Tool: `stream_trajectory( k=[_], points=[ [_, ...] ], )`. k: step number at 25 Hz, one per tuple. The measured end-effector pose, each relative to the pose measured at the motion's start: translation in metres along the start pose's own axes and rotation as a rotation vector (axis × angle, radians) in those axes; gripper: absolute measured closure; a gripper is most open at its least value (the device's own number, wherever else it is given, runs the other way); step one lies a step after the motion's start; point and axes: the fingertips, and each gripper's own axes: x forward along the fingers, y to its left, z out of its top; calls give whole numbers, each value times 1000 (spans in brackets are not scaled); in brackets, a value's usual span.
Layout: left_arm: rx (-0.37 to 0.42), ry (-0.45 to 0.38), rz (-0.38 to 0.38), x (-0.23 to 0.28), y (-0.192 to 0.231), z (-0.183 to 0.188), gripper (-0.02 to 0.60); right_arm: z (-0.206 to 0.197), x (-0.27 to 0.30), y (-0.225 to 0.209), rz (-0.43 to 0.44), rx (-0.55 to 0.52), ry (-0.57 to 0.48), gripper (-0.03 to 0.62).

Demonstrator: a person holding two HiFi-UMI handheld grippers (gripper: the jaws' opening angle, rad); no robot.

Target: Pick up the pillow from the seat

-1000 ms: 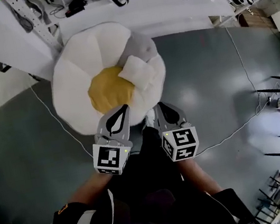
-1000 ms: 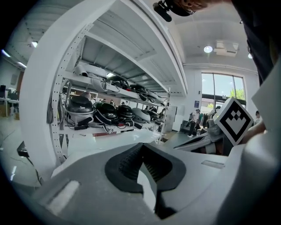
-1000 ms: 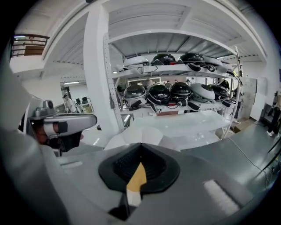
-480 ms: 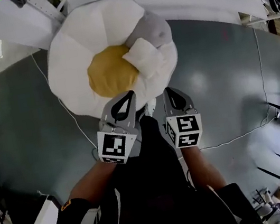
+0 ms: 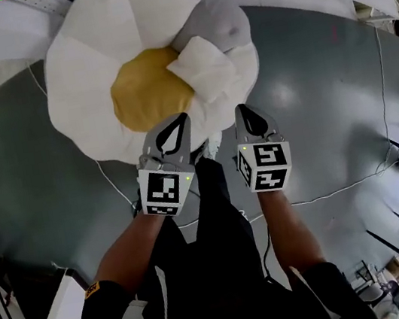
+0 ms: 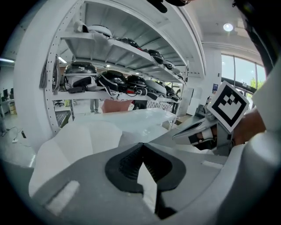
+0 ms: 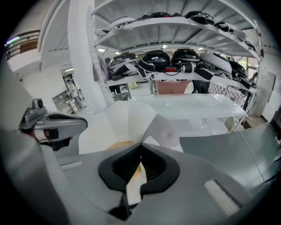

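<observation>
The pillow (image 5: 87,83) is shaped like a fried egg, white with a yellow middle (image 5: 143,90) and a grey patch (image 5: 225,24). It hangs in the air above the grey floor, held by its near edge. My left gripper (image 5: 176,125) is shut on the white rim, and a fold of fabric sits pinched between its pads (image 6: 141,151). My right gripper (image 5: 243,113) is shut on the rim beside it, also with fabric between its pads (image 7: 139,154). The pillow (image 7: 127,121) fills the space ahead of both grippers.
A white rack (image 6: 114,81) carrying several dark helmets (image 7: 167,59) stands just behind the pillow, with a white table top (image 7: 189,107) below its shelves. Thin cables (image 5: 341,183) run across the grey floor. The person's black-clad legs (image 5: 213,236) are under the grippers.
The pillow and both grippers have risen in the view and the pillow looks larger and nearer. Both grippers keep their hold on its edge.
</observation>
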Motion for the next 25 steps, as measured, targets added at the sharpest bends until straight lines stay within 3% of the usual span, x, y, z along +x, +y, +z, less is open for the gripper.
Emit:
stream_trajectory(
  k=[18,25],
  points=[
    [-1,84,32,118,23,-105,578,-101,138,-63,-13,114,113,473],
    [27,127,68,155,41,-146,578,-129,185,-72,-13,98,146,447]
  ],
)
